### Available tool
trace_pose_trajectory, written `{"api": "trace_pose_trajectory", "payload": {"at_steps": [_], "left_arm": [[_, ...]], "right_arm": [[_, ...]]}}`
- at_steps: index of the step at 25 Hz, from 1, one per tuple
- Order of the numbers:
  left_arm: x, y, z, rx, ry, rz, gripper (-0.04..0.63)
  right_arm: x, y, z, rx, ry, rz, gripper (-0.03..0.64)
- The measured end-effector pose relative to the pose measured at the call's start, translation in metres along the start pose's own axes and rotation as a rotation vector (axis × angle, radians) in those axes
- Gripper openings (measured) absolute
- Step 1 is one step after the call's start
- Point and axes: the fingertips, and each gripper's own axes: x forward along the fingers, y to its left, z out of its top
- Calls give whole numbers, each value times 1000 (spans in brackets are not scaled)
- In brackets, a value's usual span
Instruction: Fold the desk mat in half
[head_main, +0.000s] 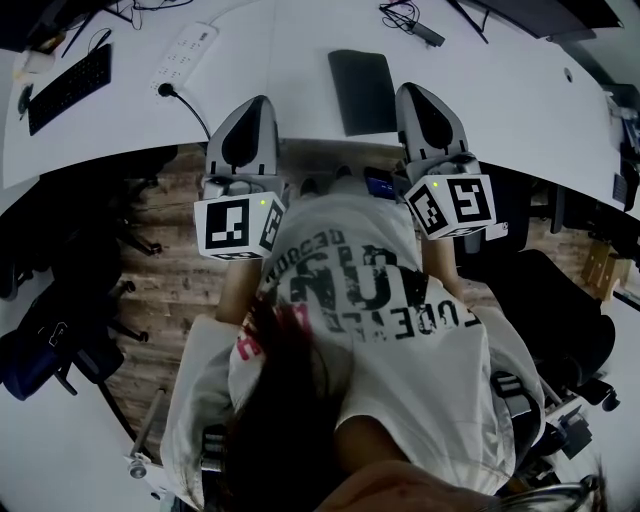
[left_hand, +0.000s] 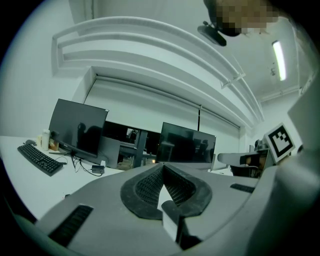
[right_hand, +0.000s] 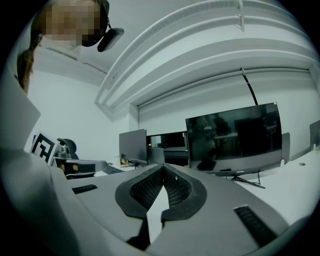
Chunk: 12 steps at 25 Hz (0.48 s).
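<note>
Head view: where's the desk mat (head_main: 362, 90)?
— Flat on the white table (head_main: 290, 60), between left claw (head_main: 262, 102) and right claw (head_main: 410, 92), both pressed together, empty. Probably thin, light, floppy: pinch its near corners.

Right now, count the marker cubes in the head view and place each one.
2. One marker cube sits on the left gripper, at the desk's edge. The other sits on the right gripper, whose tip lies beside the desk mat. None seems hidden.
</note>
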Motion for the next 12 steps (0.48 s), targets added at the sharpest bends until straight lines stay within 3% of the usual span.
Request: {"api": "trace_pose_trajectory", "payload": {"at_steps": [12], "left_arm": [[-3, 4, 3, -4, -13, 9, 2]], "right_arm": [[-1, 3, -1, 10, -2, -4, -2]]}}
